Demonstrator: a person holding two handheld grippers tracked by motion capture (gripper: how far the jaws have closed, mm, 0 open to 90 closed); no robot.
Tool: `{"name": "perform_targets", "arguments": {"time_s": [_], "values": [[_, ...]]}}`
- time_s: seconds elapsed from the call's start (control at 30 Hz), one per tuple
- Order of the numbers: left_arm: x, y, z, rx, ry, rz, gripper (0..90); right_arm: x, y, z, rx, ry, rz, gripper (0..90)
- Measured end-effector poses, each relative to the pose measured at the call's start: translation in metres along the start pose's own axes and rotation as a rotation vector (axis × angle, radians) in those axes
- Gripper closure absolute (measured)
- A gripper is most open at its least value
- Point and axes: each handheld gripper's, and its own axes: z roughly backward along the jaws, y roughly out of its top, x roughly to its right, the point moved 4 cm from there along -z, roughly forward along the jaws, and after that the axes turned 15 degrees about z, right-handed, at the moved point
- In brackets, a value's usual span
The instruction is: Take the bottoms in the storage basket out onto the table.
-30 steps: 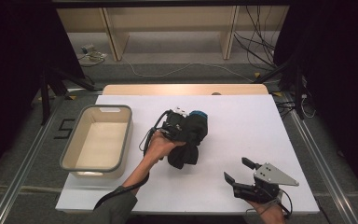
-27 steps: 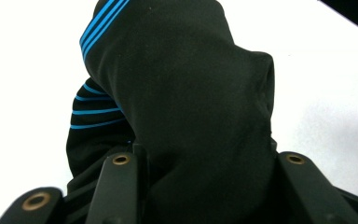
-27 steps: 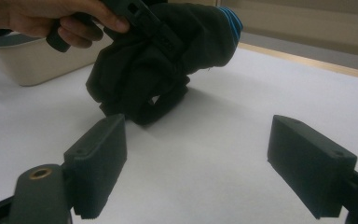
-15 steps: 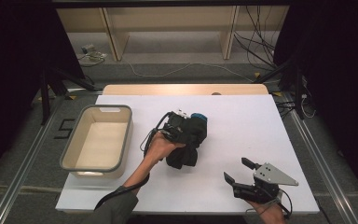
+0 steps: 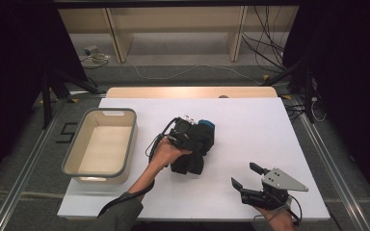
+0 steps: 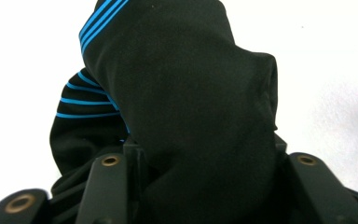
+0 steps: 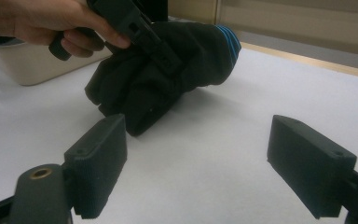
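Since a second ago, only the black blue-striped garment (image 5: 192,149) has sagged lower at table centre, clamped in the left gripper (image 5: 185,134); its loose folds may slip. The right gripper (image 5: 247,177) rests open.

On the table (image 5: 270,125) the bin (image 5: 125,139) sits at the left, the bundled garment (image 5: 192,159) lies near the middle with the left gripper (image 5: 183,132) on it, and the right gripper (image 5: 248,178) rests well apart at the near right.

Left gripper (image 5: 189,137) on black garment (image 5: 192,153), just right of the tub (image 5: 125,144); right gripper (image 5: 246,177) farther right, jaws apart.
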Motion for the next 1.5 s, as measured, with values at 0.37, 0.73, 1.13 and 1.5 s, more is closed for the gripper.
{"name": "perform_targets", "arguments": {"time_s": [0.37, 0.73, 1.13, 1.5], "values": [[0.0, -0.005, -0.004, -0.059, -0.04, -0.023, 34.2, 0.0, 0.0, 0.0, -0.002, 0.0, 0.001, 20.8], [0.001, -0.005, 0.0, -0.051, -0.086, -0.007, 27.9, 0.0, 0.0, 0.0, -0.004, -0.001, 0.0, 20.8], [-0.001, -0.007, 0.007, -0.023, -0.099, -0.008, 20.3, -0.001, 0.0, 0.0, -0.006, -0.002, 0.003, 20.8], [-0.003, -0.011, 0.022, 0.03, -0.132, -0.019, 17.4, 0.0, -0.001, 0.0, -0.007, -0.003, 0.001, 20.8]]}}
